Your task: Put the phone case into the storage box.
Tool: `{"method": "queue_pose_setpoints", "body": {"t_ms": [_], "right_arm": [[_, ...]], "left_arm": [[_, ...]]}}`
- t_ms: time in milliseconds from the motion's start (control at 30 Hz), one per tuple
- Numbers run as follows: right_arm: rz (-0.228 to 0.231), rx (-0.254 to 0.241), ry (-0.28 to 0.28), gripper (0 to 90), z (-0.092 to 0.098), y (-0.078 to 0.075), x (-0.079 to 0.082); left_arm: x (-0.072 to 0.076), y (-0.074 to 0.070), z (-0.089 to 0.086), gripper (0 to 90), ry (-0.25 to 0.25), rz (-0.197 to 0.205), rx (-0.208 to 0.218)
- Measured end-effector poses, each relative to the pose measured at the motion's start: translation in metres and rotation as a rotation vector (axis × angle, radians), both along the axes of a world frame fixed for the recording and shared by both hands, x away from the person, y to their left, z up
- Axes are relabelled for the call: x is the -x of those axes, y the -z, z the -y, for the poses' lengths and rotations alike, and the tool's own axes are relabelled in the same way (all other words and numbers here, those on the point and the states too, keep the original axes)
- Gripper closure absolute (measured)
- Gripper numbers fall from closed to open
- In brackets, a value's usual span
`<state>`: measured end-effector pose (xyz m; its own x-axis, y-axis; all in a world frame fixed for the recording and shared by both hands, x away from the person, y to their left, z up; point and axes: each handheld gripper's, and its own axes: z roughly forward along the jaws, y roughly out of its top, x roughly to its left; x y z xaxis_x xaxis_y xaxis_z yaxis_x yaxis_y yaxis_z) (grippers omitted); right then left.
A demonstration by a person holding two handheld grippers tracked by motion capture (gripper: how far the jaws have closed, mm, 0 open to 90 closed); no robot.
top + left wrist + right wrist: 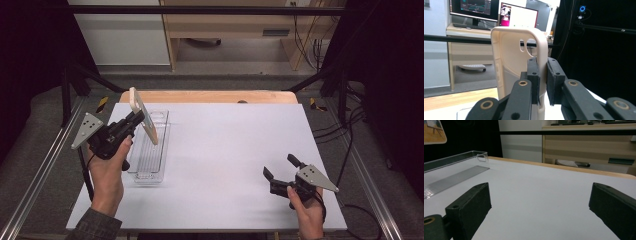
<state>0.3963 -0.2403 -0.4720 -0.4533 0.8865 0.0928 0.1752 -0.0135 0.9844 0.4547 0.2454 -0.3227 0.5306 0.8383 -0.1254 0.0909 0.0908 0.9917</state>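
Observation:
A beige phone case (pixel 144 116) is held tilted in the air over a clear plastic tray (pixel 149 159) at the table's left. My left gripper (pixel 138 120) is shut on the case's edge. In the left gripper view the case (pixel 509 57) stands upright with its camera cut-out at the top, and the left gripper (pixel 543 80) pinches its right rim. My right gripper (pixel 280 166) stands open near the front right of the table, with nothing between its fingers. In the right gripper view the right gripper (pixel 539 207) is spread wide over bare tabletop.
The white table top (pixel 225 145) has a wooden edge at the back. In the right gripper view the clear tray (pixel 454 167) lies at the left and a corner of the case (pixel 432 131) hangs at the top left. Black frame bars flank the table.

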Motion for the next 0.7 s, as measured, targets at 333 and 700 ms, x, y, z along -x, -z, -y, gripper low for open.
{"method": "queue_pose_setpoints", "body": {"t_ms": [333,700], "right_arm": [[0.014,0.009,-0.004,3.9,-0.002,0.004,0.002],[0.011,0.009,-0.004,3.9,-0.001,0.007,0.003]], "left_arm": [[-0.019,0.003,-0.004,81.4,-0.046,-0.018,-0.024],[-0.046,0.016,-0.003,81.4,-0.085,-0.062,-0.035]]}}
